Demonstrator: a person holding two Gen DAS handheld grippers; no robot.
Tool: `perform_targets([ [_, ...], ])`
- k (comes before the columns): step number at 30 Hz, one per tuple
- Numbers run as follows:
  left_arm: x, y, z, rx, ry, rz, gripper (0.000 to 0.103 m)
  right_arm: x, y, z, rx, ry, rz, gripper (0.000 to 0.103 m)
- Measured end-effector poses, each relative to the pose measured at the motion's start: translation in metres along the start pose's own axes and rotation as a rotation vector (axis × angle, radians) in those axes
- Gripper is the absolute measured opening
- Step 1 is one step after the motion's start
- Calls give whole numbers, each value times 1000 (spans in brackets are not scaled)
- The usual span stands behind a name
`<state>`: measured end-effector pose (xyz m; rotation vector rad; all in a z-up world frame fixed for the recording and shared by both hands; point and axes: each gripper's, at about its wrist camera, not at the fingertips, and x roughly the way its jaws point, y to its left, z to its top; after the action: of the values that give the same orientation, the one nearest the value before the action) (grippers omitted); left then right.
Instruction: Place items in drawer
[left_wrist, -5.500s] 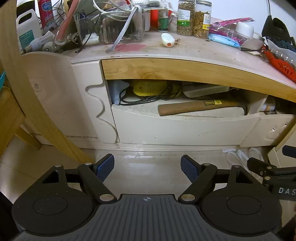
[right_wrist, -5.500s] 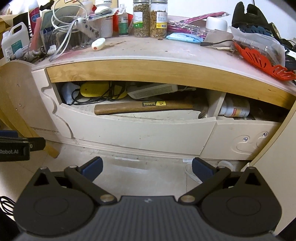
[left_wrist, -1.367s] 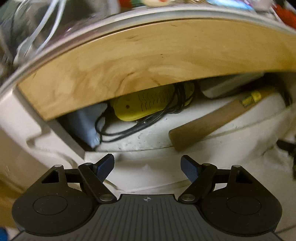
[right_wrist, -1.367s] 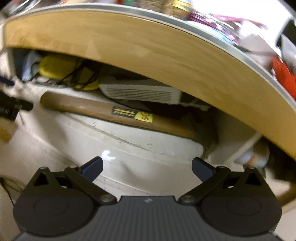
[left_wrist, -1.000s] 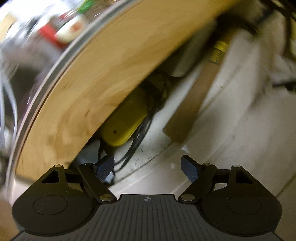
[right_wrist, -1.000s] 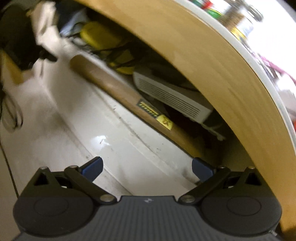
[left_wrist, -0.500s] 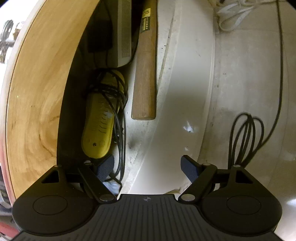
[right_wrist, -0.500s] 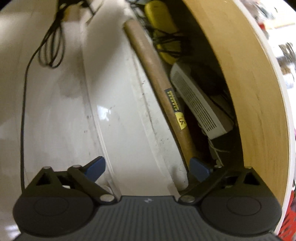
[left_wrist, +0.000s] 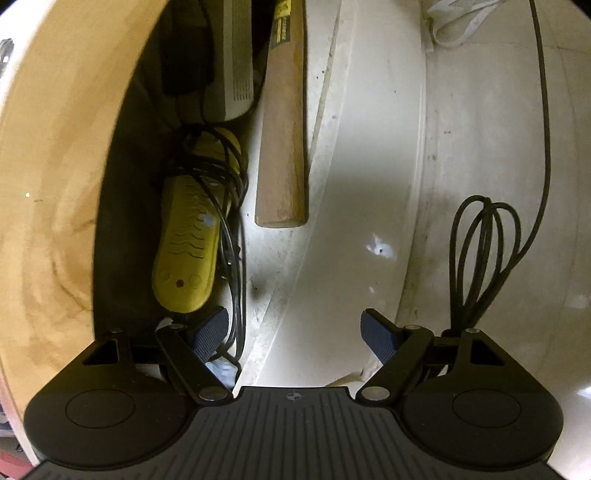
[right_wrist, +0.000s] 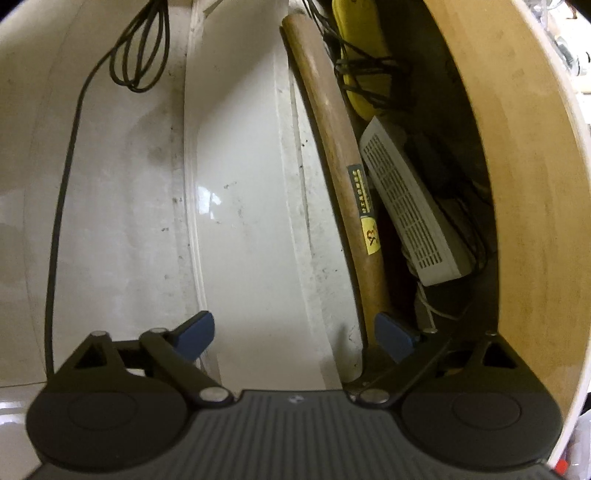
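Fingers (left_wrist: 210, 334) astride drawer front (left_wrist: 343, 206), parted.

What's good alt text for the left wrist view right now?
The open left gripper straddles the white front panel of a partly open drawer, camera rolled sideways. Inside lie a wooden hammer handle, a yellow device wrapped in black cord and a white vented box; a looped black cable lies outside.

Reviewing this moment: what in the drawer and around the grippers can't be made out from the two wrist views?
- Hammer head: right wrist view, hidden behind the right gripper.
- Hammer label text: too small.
- Dark item beside the white box: left wrist view, lost in the tabletop's shadow.
- Yellow device: type unclear, cable wrapped over it.
- Drawer front: whether either open gripper touches it, including the left gripper.
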<state>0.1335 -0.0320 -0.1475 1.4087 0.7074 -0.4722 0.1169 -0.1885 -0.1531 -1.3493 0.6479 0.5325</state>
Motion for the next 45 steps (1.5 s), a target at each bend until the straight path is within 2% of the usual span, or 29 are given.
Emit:
perform_targets([
  [2, 6, -2, -1, 28, 8, 9, 79, 6, 0, -1, -6, 15, -6, 83],
  [4, 11, -3, -2, 48, 21, 16, 74, 11, 1, -2, -11, 30, -14, 70],
  [5, 13, -2, -2, 52, 28, 16, 61, 13, 1, -2, -11, 36, -16, 66],
  [6, 16, -2, -2, 56, 36, 18, 41, 14, 0, -2, -8, 41, -14, 51],
  [7, 17, -2, -2, 58, 45, 27, 40, 15, -1, -1, -4, 46, -12, 35],
  [8, 18, -1, -2, 55, 46, 26, 40, 16, -2, -1, -1, 51, -10, 34],
  [15, 18, -1, -1, 34, 49, 38, 39, 14, -6, 0, 0, 77, -4, 33],
  [23, 12, 1, -1, 10, 52, 16, 38, 8, -3, -1, -2, 75, 15, 32],
  [33, -6, 3, -7, 17, 48, -61, 35, -13, 3, -3, -9, 71, 90, 29],
  [45, -32, -26, -14, 25, 64, -87, 33, -30, 13, 0, -6, 76, 152, 27],
])
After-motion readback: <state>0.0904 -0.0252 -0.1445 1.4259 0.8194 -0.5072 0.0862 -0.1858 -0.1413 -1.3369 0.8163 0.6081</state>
